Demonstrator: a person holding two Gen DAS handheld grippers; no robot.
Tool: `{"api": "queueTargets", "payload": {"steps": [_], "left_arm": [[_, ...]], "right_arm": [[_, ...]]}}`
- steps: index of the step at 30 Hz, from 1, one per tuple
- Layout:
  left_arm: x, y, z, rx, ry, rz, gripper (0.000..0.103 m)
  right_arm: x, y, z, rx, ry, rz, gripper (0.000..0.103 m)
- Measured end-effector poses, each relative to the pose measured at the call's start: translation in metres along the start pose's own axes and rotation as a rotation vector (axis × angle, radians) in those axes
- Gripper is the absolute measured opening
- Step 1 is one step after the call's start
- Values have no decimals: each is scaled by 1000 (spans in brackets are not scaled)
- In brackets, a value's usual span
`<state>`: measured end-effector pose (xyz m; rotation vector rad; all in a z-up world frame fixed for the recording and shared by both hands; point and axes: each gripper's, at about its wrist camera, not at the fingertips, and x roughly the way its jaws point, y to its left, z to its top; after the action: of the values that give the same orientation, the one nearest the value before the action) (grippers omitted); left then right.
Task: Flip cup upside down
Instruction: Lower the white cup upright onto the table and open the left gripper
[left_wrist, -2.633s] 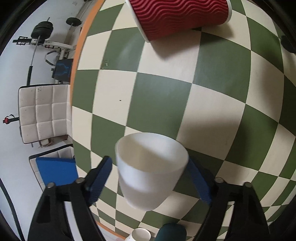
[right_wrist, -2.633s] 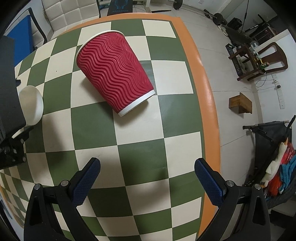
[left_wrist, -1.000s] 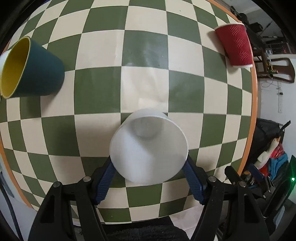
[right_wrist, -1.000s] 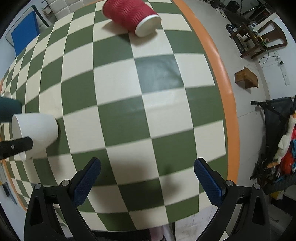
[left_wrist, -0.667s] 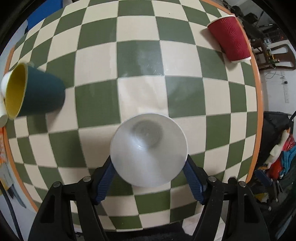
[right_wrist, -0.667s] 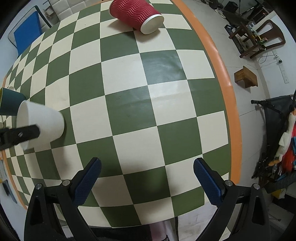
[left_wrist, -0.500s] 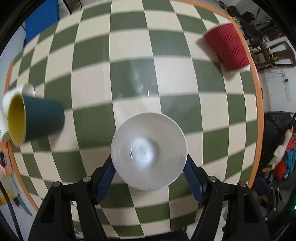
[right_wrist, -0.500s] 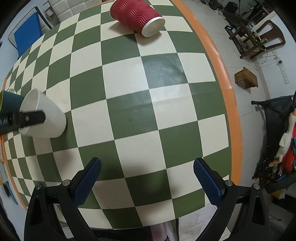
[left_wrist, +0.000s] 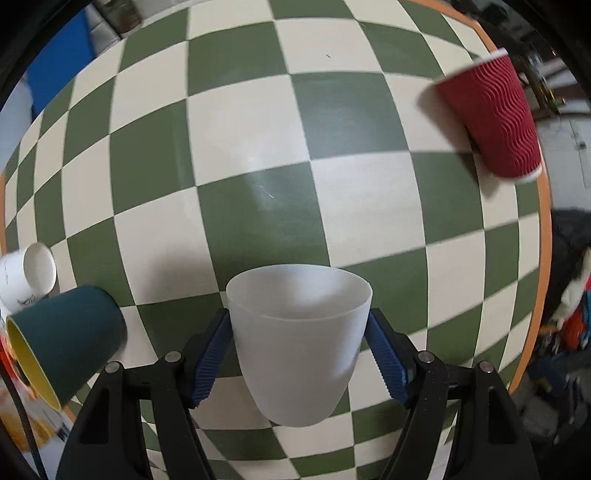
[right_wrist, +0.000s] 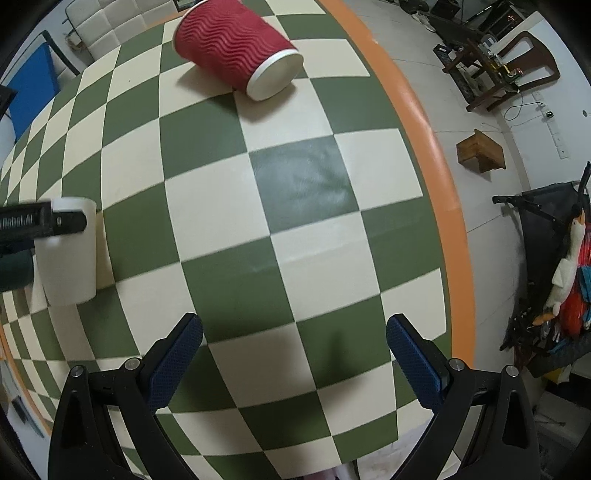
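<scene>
My left gripper (left_wrist: 299, 354) is shut on a white plastic cup (left_wrist: 299, 343), its blue pads pressing both sides. The cup's open mouth faces up and away from the camera, its base toward the table. In the right wrist view the same cup (right_wrist: 70, 266) stands upright at the far left with its base at the checkered table (right_wrist: 295, 229), and the left gripper's finger (right_wrist: 40, 221) crosses its top. My right gripper (right_wrist: 295, 354) is open and empty above the table's near edge.
A red ribbed paper cup (left_wrist: 495, 118) lies on its side near the orange table rim, also in the right wrist view (right_wrist: 236, 48). A dark teal cup with a yellow inside (left_wrist: 62, 339) and a small white cup (left_wrist: 29, 277) lie at the left edge.
The left gripper has rotated the white cup from lying sideways, through mouth-toward-camera, to mouth up and brought it down to the table. The right gripper stayed open, shifting slightly.
</scene>
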<state>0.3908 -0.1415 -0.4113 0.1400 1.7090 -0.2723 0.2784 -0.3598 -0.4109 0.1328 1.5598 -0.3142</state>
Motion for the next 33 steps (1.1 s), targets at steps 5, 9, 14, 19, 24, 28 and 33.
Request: {"api": "queueTargets", "payload": {"steps": [5,9,14,19,24,28,33], "left_arm": [[20,6,-7,73,48,47,72],[23,15,-20,44,13,55,69],[-3,22,-57,15,-36,41,69],[-20,29,-110,-74,-57,-4,69],[-8,36,-166,-145,-55,-53,69],[-5,6,-170,-157,-45,-75,69],[22,-4,-180,-170,6,-96,69]], "right_arm": [[-2,1,5,11,-5,2,101],[-1,5,2,4,0,-6,101],[-4,8,-9,-19,-2,-12,101],[-9,10,-30,-28,1,-2,101],[-13,9,-60,-32,4,19,101],[-11,7,-81,-29,7,48,101],[0,9,-98,-34,27,63,101]]}}
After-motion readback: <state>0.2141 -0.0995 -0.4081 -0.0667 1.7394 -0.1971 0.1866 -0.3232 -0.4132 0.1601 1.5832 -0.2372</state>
